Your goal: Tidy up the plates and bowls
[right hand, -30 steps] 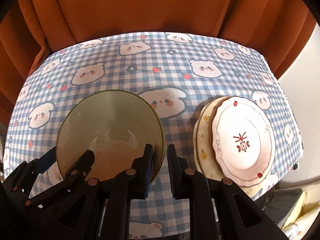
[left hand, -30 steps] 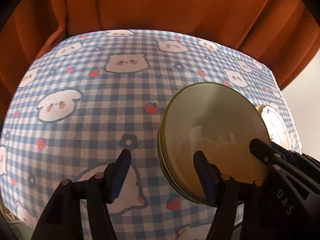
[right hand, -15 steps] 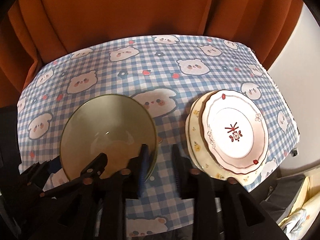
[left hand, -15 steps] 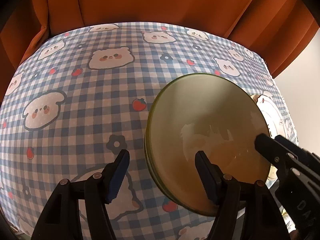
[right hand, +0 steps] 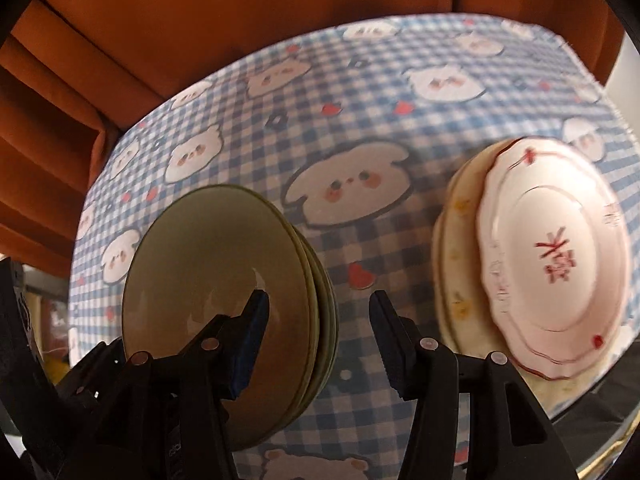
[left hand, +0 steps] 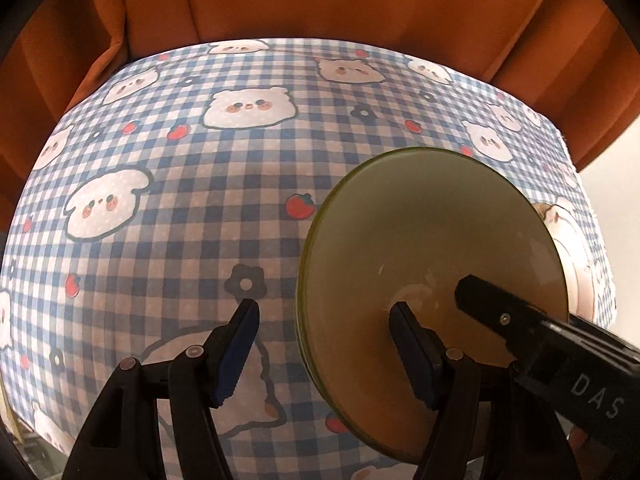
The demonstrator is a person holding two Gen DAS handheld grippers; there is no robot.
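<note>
Looking down through both wrist cameras, I see a table covered by a blue-and-white gingham cloth (left hand: 168, 264) printed with cartoon bears, strawberries and small dark flowers. Rust-orange curtains (left hand: 320, 0) hang in folds right behind its far edge, and a pale wall shows at the right border.

My left gripper (left hand: 324, 312) stands wide, straddling the near-left rim of the stacked olive-green bowls (left hand: 424, 240); one finger sits over the bowl's inside, the other over the cloth, and neither pad presses the rim. My right gripper (right hand: 318, 312) is opening, its jaws astride the bowls' (right hand: 216, 264) right rim without pinching it. From that side I count several bowl rims nested together, resting on the cloth.

Just right of the bowls, apart from them, lies a stack of plates: a white scalloped plate (right hand: 556, 248) with a red rim line and a red mark at its centre, lying on a cream plate (right hand: 456, 248) with small yellow flowers. The right view is somewhat blurred.
</note>
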